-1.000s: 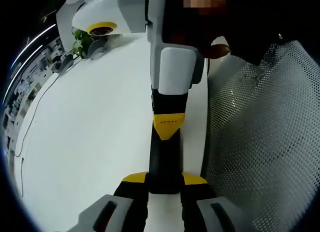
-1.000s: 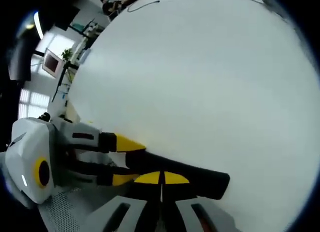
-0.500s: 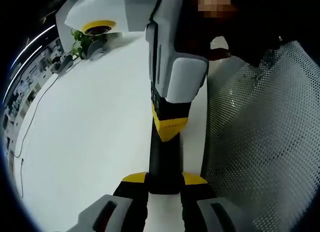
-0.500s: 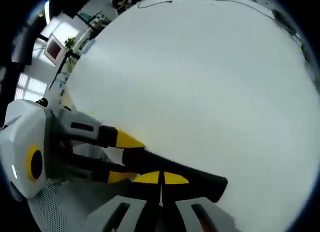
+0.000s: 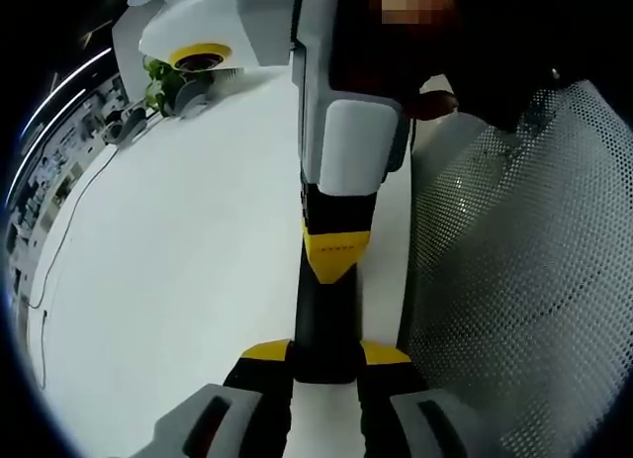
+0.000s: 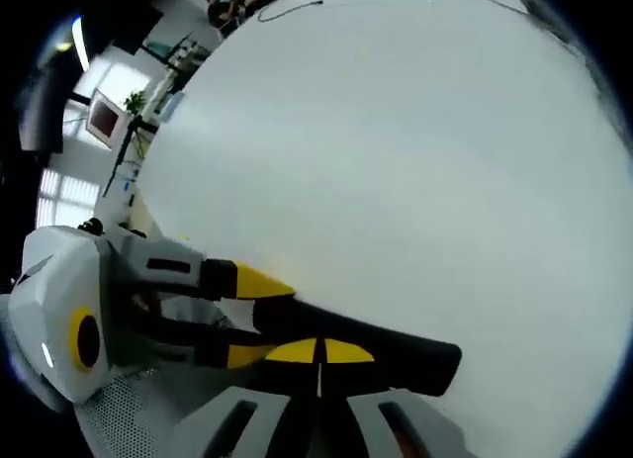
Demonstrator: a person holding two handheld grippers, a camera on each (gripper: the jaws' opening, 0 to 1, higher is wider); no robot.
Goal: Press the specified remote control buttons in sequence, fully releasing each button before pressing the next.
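In the left gripper view, nearest the camera, the left gripper (image 5: 326,364) has its yellow-tipped jaws pinching one end of a long black remote control (image 5: 326,324), which runs straight away from the camera over a white worktop (image 5: 178,280). Just beyond, the right gripper (image 5: 334,255) comes down from the top of the view, and its yellow tips meet the remote partway along its length. Beside the remote lies a white perforated mesh surface (image 5: 514,280). Farther off, at the worktop's far edge, stand a small green plant (image 5: 158,80) and a thin cable (image 5: 59,250).

In the right gripper view, the right gripper (image 6: 318,352) has its jaws pressed together, the yellow tips resting on the remote control (image 6: 396,351), which lies across the bottom of the picture. The left gripper (image 6: 242,315) holds the remote's end from the side. Behind stretches the bare worktop (image 6: 415,161), with office clutter in the distance.

No buttons can be made out, so which one lies under the tips is unclear.

Likely risks: the closed tips are broad and could bear on two buttons at once, or slide onto a neighbour. Lifting too little between presses could leave a button half-held, so the next press fails to register. Pressing hard away from the held end could lever the remote out of the left jaws' narrow end grip.
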